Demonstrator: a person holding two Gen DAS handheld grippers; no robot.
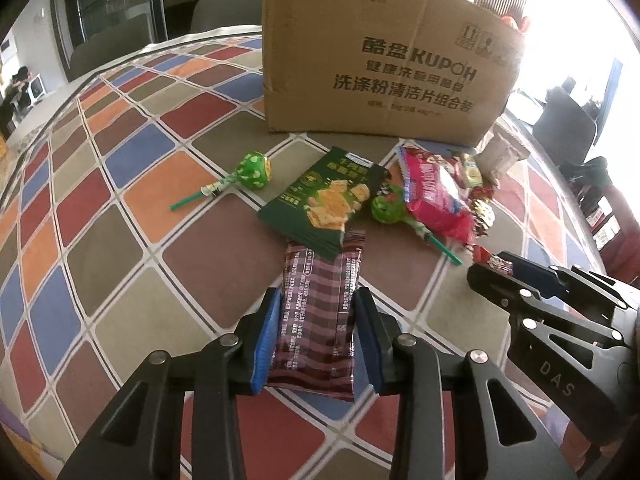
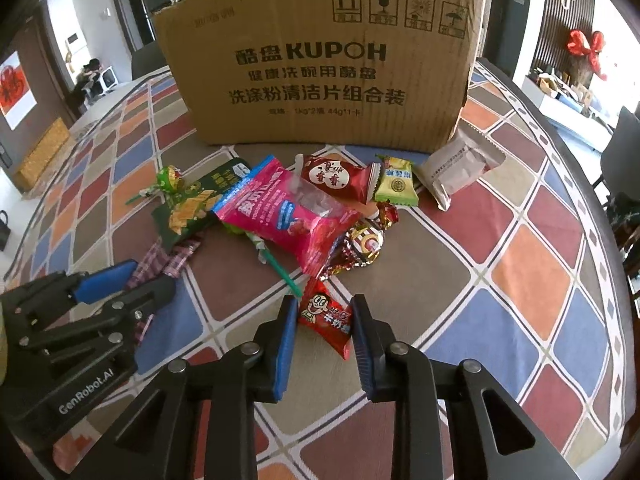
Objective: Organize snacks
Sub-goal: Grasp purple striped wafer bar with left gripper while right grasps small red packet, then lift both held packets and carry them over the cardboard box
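Note:
My left gripper (image 1: 316,300) is shut on a brown plaid snack bar (image 1: 318,320), its pads pressing both long edges, low over the checkered tablecloth (image 1: 120,200). My right gripper (image 2: 325,308) is shut on a small red candy packet (image 2: 326,320). The right gripper also shows in the left wrist view (image 1: 494,270), the left gripper in the right wrist view (image 2: 132,280). A snack pile lies before the cardboard box (image 2: 316,68): a green cracker bag (image 1: 328,196), a pink bag (image 2: 288,212), two green lollipops (image 1: 254,170).
More snacks lie by the box: a red packet (image 2: 336,174), a yellow-green packet (image 2: 396,182), a grey-white packet (image 2: 456,168) and a foil candy (image 2: 366,240). The round table's edge (image 2: 592,184) curves on the right; chairs stand beyond it.

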